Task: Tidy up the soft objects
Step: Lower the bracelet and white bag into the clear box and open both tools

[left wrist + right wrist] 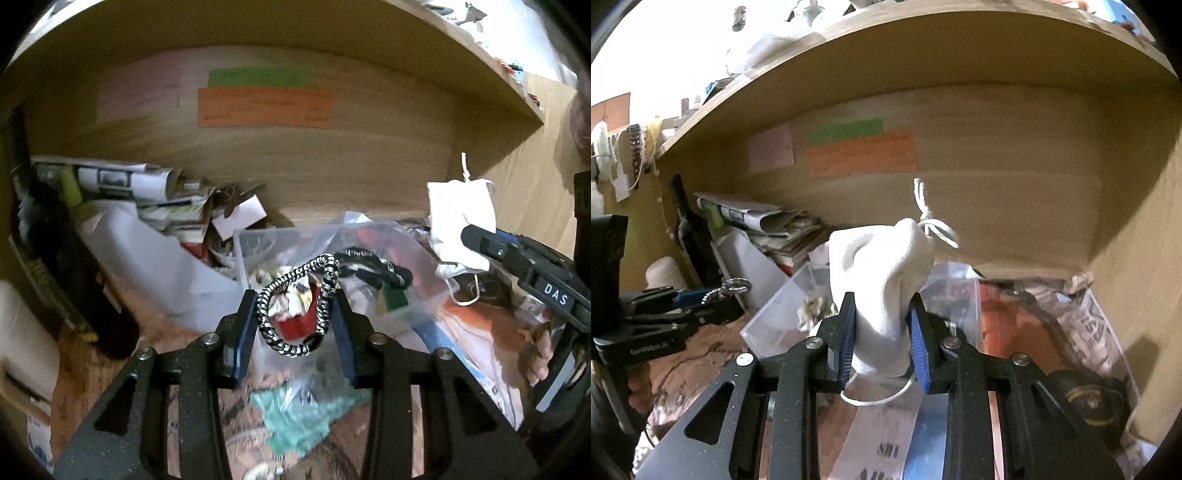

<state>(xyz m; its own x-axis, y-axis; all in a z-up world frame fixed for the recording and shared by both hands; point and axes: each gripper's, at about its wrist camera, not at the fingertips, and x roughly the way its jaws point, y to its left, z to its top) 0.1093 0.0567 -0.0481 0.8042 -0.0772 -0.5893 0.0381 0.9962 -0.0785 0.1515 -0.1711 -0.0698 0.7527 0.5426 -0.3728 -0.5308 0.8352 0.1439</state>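
The white face mask (pixel 882 291) is bunched upright between the blue pads of my right tool (pixel 882 332), clamped tight, its ear loop dangling below. My left tool (pixel 295 325) grips a black-and-white braided cord loop (pixel 295 310). Both are held above a clear plastic box (pixel 768 317) of clutter under the wooden shelf (pixel 923 55), with an orange note (pixel 864 153) on the back panel.

A: Where does each camera sit?
B: One rides behind each tool's jaws, close, angled downward into the alcove under the shelf (pixel 923 48).
A: What do both views show?
B: The orange note (pixel 264 108) and clear box (pixel 775 317).
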